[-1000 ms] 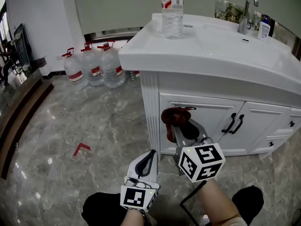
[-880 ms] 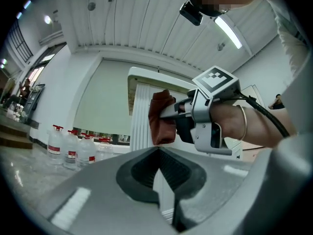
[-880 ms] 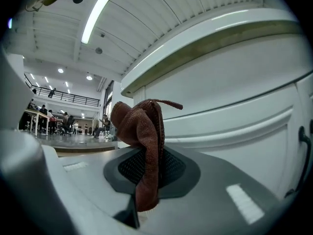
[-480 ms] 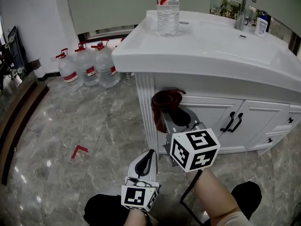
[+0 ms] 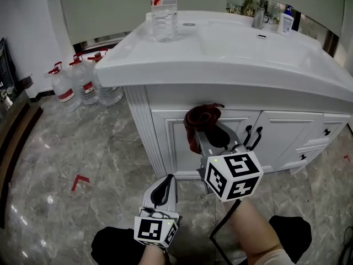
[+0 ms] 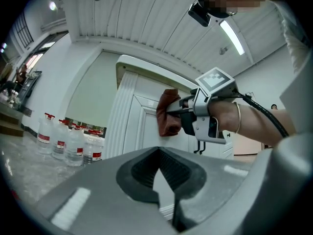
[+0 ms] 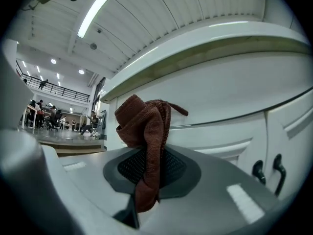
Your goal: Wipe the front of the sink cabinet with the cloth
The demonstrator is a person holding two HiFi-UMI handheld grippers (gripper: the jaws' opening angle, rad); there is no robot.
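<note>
A dark red cloth (image 5: 199,123) is bunched at the tip of my right gripper (image 5: 203,136), which is shut on it. The cloth sits against the upper left of the white sink cabinet's front (image 5: 287,128), just under the counter's overhang. In the right gripper view the cloth (image 7: 146,131) hangs down between the jaws of the right gripper (image 7: 146,168), with the cabinet front (image 7: 234,106) right behind. My left gripper (image 5: 164,187) hangs low near the floor, shut and holding nothing. The left gripper view looks past the left gripper (image 6: 159,155) up at the cloth (image 6: 167,112) on the door.
Black door handles (image 5: 252,137) lie right of the cloth. A water bottle (image 5: 164,12) and a faucet (image 5: 259,4) stand on the counter. Several large water jugs (image 5: 71,84) sit on the marble floor at left, beside a red floor mark (image 5: 80,180).
The right gripper lifted the cloth to the top of the door, then slid it right toward the handles. The left gripper stayed low and shut.
</note>
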